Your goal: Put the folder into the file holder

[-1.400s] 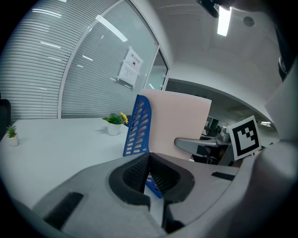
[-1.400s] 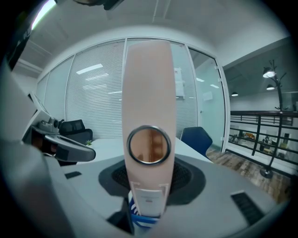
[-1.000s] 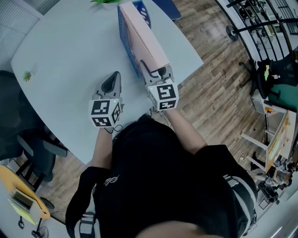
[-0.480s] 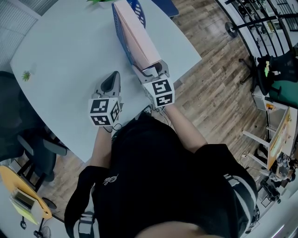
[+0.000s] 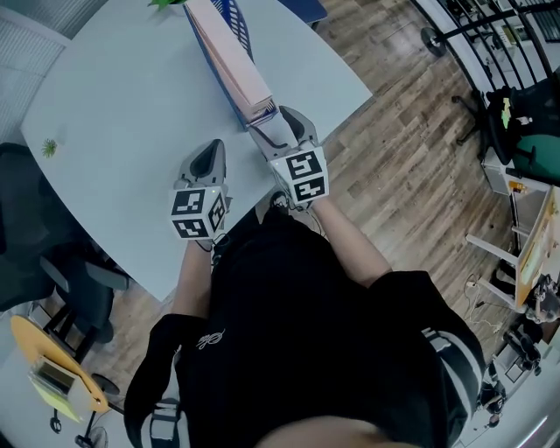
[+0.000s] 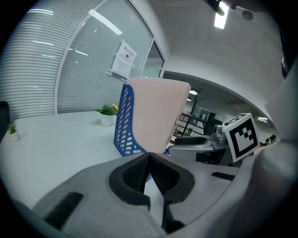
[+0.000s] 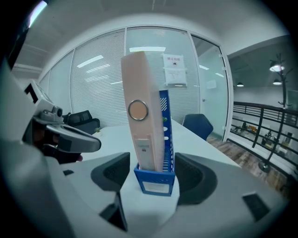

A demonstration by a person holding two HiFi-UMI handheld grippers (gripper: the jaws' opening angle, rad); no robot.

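Note:
The pink folder (image 5: pixel 226 52) stands upright in the blue mesh file holder (image 5: pixel 236 17) at the far side of the white table (image 5: pixel 114 96). My right gripper (image 5: pixel 282 129) is open just short of the holder's near end. Its jaws have just been opening and touch nothing. In the right gripper view the folder (image 7: pixel 139 130) and the holder (image 7: pixel 156 179) show between the spread pads of that gripper (image 7: pixel 153 173), a little ahead of them. My left gripper (image 5: pixel 210 150) rests lower left of the holder, shut and empty. In its own view the left gripper (image 6: pixel 149 158) has its pads meeting below the folder (image 6: pixel 156 116).
A small potted plant (image 5: pixel 50 144) sits near the table's left edge, and another plant (image 6: pixel 108 114) stands behind the holder. The table's right edge drops to wood floor (image 5: pixel 411 157). A dark office chair (image 5: pixel 35 254) is at the left. A blue chair (image 7: pixel 198 125) stands beyond the table.
The right gripper has let go of the folder, spread its jaws and drawn back from it. The folder stays standing in the holder. The left gripper has barely shifted.

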